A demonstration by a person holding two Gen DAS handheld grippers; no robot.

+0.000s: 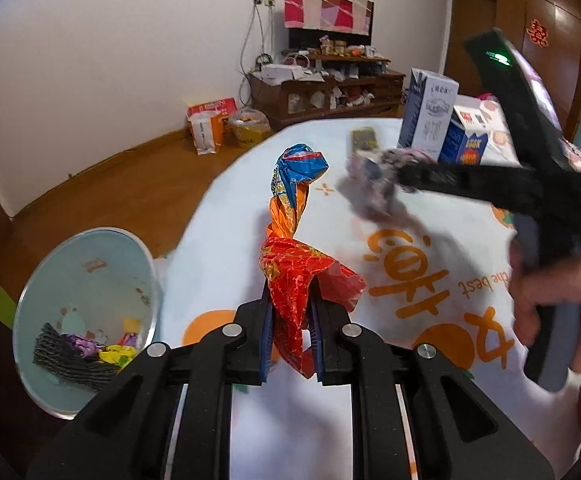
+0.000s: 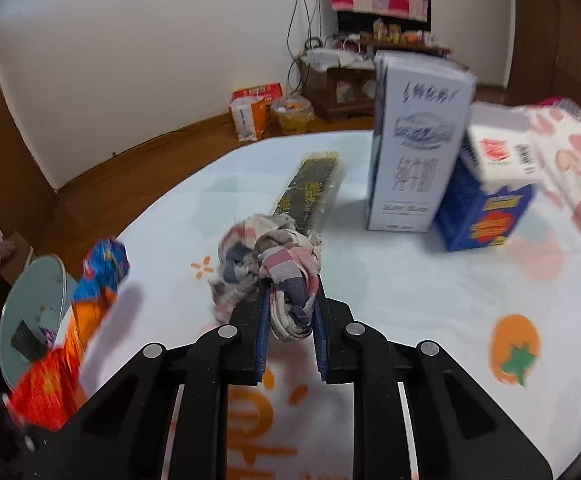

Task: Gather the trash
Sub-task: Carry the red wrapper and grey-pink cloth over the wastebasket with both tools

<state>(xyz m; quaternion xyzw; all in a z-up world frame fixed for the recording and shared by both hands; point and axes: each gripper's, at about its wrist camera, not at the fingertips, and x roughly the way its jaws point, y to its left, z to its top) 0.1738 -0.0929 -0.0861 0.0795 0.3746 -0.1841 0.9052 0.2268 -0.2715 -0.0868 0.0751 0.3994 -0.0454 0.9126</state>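
Trash for this job is in both your tools at once. Your left gripper [image 1: 290, 304] is pinched on the red lower end of a long, twisted orange-and-blue foil snack wrapper [image 1: 294, 216], which stands up from the jaws over the pale printed tablecloth [image 1: 226, 240]. Holding it by one end leaves the rest free to drop in first. Your right gripper [image 2: 290, 312] is pressed together on a crumpled plaid cloth rag [image 2: 274, 264], gripped at its bunched knot so the loose folds hang clear of the table. Whether either piece is lifted off the cloth I cannot tell.

To your left, beside the table edge and lower than it, sits the light-blue round waste bin [image 1: 86, 264], already holding a dark grey scrap and some bright wrappers. It stands nearest your left hand, so that wrapper looks like the natural first drop.

A flat black-and-gold packet [image 2: 310, 196] lies on the table beyond the rag, likely next. The tall white carton [image 2: 418, 152] and blue box [image 2: 482, 216] stand upright behind it.
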